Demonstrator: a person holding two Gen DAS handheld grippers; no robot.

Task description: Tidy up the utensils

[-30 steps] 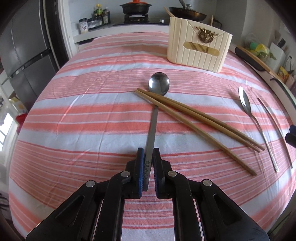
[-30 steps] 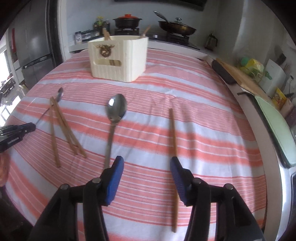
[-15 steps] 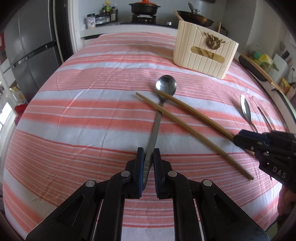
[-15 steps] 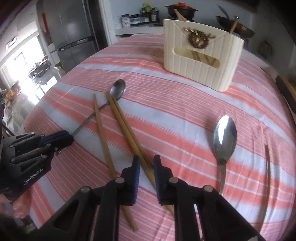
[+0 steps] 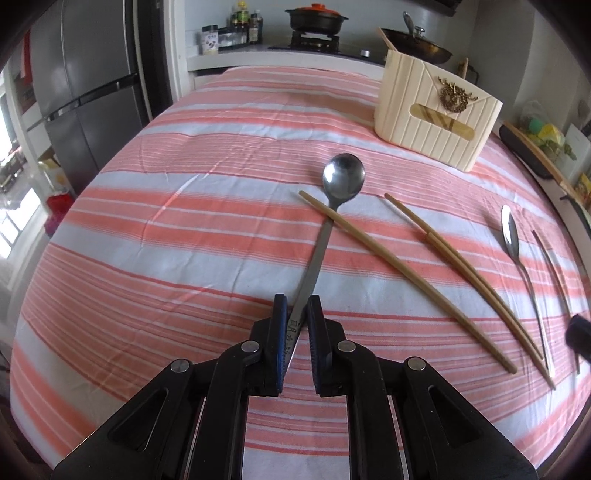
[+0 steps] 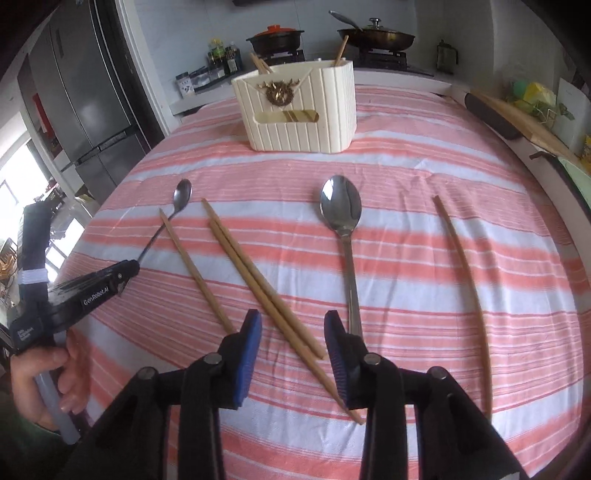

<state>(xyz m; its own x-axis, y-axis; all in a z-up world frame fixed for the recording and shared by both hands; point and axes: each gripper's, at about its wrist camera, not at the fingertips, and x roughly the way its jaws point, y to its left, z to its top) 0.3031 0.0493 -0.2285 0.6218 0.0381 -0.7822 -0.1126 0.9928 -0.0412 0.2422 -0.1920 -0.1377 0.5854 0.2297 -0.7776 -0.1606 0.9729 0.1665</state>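
Note:
A steel spoon (image 5: 343, 177) lies on the striped cloth, its handle loose between the opening jaws of my left gripper (image 5: 295, 306); the pads do not press it. One wooden chopstick (image 5: 399, 269) crosses that handle. In the right wrist view my right gripper (image 6: 293, 325) is opening over a chopstick pair (image 6: 258, 277) that lies between its fingers, untouched. A second spoon (image 6: 341, 210) and a lone chopstick (image 6: 465, 280) lie to the right. The cream utensil holder (image 6: 299, 114) stands behind, with chopsticks in it. The left gripper (image 6: 129, 269) shows at the left.
The table (image 5: 184, 221) has a grey fridge (image 5: 92, 92) to its left and a stove with pots (image 5: 314, 22) behind. A cutting board (image 6: 517, 118) and packets line the counter on the right. A hand (image 6: 40, 369) holds the left gripper.
The right gripper shut on the chopstick pair, dragged it rightward off the spoon, then opened. The left jaws have widened slightly around the spoon handle.

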